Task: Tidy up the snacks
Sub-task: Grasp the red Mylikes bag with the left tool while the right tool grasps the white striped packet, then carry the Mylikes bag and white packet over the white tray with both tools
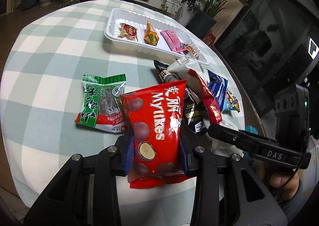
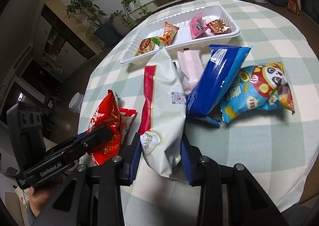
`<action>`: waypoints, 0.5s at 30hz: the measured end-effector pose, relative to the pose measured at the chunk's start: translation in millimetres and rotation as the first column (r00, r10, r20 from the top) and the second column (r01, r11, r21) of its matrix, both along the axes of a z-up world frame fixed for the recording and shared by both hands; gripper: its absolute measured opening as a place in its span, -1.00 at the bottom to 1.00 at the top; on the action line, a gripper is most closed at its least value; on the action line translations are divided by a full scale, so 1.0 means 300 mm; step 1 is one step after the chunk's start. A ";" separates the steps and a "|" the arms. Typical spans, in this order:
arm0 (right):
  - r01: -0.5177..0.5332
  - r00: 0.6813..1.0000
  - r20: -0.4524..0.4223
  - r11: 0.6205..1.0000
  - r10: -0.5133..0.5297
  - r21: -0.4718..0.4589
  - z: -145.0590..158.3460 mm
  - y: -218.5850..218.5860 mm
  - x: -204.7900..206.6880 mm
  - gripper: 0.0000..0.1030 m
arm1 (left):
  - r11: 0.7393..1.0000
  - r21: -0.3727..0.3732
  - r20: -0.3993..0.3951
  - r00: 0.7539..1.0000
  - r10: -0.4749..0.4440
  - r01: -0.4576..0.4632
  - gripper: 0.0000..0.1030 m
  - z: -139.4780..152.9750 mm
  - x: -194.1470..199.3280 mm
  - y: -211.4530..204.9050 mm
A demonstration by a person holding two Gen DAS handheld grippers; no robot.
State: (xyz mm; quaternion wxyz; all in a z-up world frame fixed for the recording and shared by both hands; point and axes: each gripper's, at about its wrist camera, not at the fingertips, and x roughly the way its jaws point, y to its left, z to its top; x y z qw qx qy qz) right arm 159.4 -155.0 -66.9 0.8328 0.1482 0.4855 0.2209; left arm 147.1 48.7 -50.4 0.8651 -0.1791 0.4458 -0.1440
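Note:
My left gripper (image 1: pixel 156 146) is shut on a red Mylikes chocolate bag (image 1: pixel 157 126), held above the checked table. My right gripper (image 2: pixel 159 156) is shut on a white bag with a red stripe (image 2: pixel 165 106); that bag also shows in the left wrist view (image 1: pixel 199 80). A white tray (image 1: pixel 119 36) at the back holds several small snacks: a red-gold packet (image 1: pixel 128 30), an orange packet (image 1: pixel 151 34) and a pink packet (image 1: pixel 173 40). The tray also shows in the right wrist view (image 2: pixel 235 32).
On the table lie a green-and-red seed bag (image 1: pixel 101 102), a dark blue bag (image 2: pixel 215 82), a light blue panda bag (image 2: pixel 259 90), a pale pink bag (image 2: pixel 191 66) and black packets (image 1: pixel 191 114). Plants and cabinets stand beyond the round table's edge.

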 end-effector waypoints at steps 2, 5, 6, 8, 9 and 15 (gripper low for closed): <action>0.003 1.000 0.007 1.000 -0.003 -0.003 -0.001 -0.009 -0.019 -0.27 | 1.000 -0.006 0.000 1.000 0.002 -0.002 -0.34 -0.001 -0.005 0.002; 0.008 1.000 0.015 1.000 -0.008 0.001 -0.004 -0.019 -0.044 -0.28 | 1.000 -0.008 0.004 1.000 0.001 -0.001 -0.34 0.004 -0.010 0.001; 0.010 1.000 0.019 1.000 -0.010 0.003 -0.002 -0.023 -0.051 -0.28 | 1.000 -0.010 0.005 1.000 0.000 0.000 -0.34 0.007 -0.013 0.002; 0.015 0.999 0.034 1.000 -0.015 0.008 0.010 -0.030 -0.071 -0.29 | 1.000 -0.015 0.008 1.000 0.001 -0.001 -0.34 0.010 -0.019 0.005; 0.016 0.999 0.048 1.000 -0.016 0.011 0.020 -0.034 -0.083 -0.29 | 1.000 -0.021 0.008 1.000 0.002 -0.002 -0.34 0.011 -0.021 0.007; 0.006 0.991 0.137 1.000 -0.007 0.011 0.080 -0.040 -0.148 -0.29 | 0.999 -0.046 0.009 1.000 0.007 -0.007 -0.34 0.010 -0.036 0.018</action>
